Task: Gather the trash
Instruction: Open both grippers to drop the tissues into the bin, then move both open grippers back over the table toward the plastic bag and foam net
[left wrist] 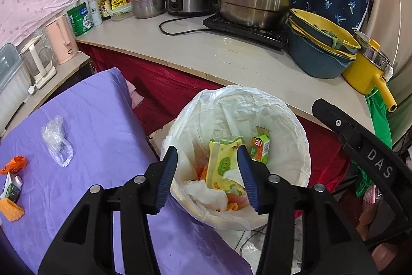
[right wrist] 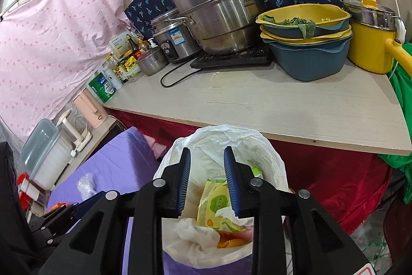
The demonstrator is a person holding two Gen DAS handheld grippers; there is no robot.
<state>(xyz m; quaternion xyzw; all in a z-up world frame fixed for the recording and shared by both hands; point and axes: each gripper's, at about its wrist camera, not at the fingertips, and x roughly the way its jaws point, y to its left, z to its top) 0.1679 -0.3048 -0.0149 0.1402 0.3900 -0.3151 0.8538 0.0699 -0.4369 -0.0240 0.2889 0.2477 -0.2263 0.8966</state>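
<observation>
Left gripper (left wrist: 207,155): jaws spread wide with nothing between them, hanging over the near rim of the trash bin (left wrist: 296,120); its black body fills the bottom of the left wrist view and is cut off there.
Right gripper (right wrist: 207,156): jaws parted and empty, poised above the same bin; in the left wrist view only a black arm of it shows, at the right edge.
Bin contents: directly ahead of and below both sets of fingers lie a yellow-green wipes packet (left wrist: 224,164), a green carton (left wrist: 261,147) standing against the far wall of the white liner, crumpled tissue (left wrist: 206,193) and orange scraps; what is under them is hidden.
Purple cloth (left wrist: 97,125): to the left of the left gripper, bearing a clear plastic wrapper (left wrist: 56,142) well apart from the bin.
Left edge of cloth: an orange wrapper (left wrist: 14,164), a small box (left wrist: 10,188) and an orange ridged piece (left wrist: 11,210), all partly cut off and hard to identify.
Counter (right wrist: 257,105): beyond the bin, carrying a steel steamer pot (right wrist: 219,7) and stacked basins (right wrist: 306,43).
</observation>
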